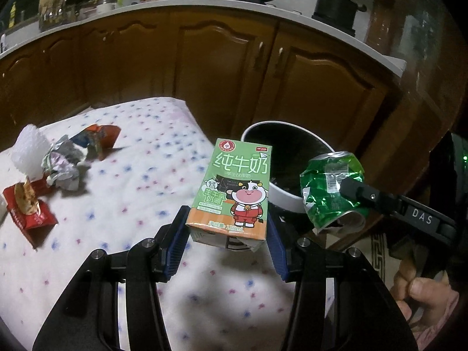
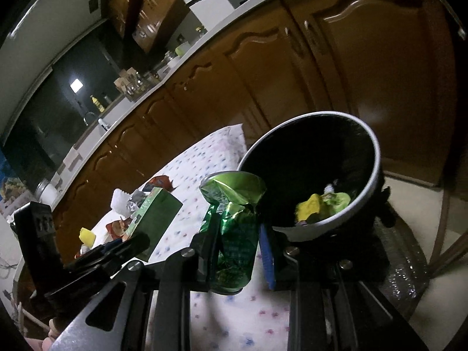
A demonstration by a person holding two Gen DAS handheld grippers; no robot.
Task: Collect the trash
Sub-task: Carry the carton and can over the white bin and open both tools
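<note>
My left gripper (image 1: 226, 225) is shut on a green milk carton (image 1: 234, 193), held upright above the table's right edge. My right gripper (image 2: 238, 248) is shut on a crushed green can (image 2: 234, 234), which hangs next to the near rim of a trash bin (image 2: 307, 234). In the left wrist view the can (image 1: 327, 187) floats just right of the carton, in front of the bin (image 1: 263, 124). The right wrist view shows the carton (image 2: 158, 216) to the can's left. Yellow and green trash (image 2: 310, 207) lies inside the bin.
On the spotted white tablecloth (image 1: 131, 204), far left, lie bubble wrap (image 1: 27, 152), crumpled foil (image 1: 63, 166), an orange-blue wrapper (image 1: 99, 137) and a red packet (image 1: 29, 213). Brown cabinets (image 1: 222, 67) stand behind. A hand (image 1: 421, 295) grips the right tool.
</note>
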